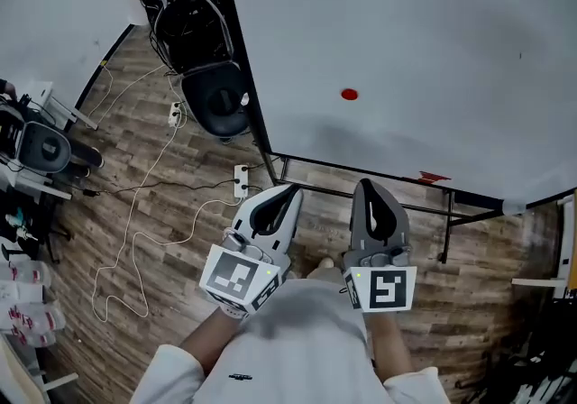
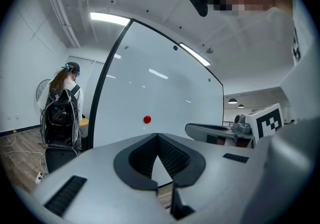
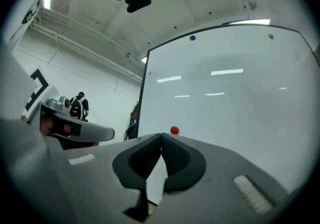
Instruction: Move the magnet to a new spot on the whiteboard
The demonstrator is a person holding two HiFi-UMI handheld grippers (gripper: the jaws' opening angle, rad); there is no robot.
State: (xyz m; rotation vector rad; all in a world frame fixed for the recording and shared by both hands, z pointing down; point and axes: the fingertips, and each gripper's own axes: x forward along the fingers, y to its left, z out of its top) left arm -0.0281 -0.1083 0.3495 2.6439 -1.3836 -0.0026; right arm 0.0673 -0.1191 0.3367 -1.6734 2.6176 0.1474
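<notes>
The left tool point(image 2: 157, 136) has its 2 jaws pressed together at the tips, with nothing between them. The right tool point(image 3: 161, 136) is the same: jaws closed tip to tip and empty. In the head view the 2 tools are held side by side, close to the person's body and a little apart from each other, both pointing toward the whiteboard point(image 1: 406, 23). The red magnet point(image 1: 350, 95) sits on the bare white face of the board, well apart from both tools. Each gripper view shows it just above that tool's closed tips, farther off on the board. The board's dark lower frame point(image 1: 379, 184) runs just past the tool tips. Below the tools is a wooden floor point(image 1: 162, 240), where a white power strip point(image 1: 241, 181) lies with a thin cable looping away to the left. Beside the board's left edge stands a person wearing a black backpack point(image 2: 61, 110).
</notes>
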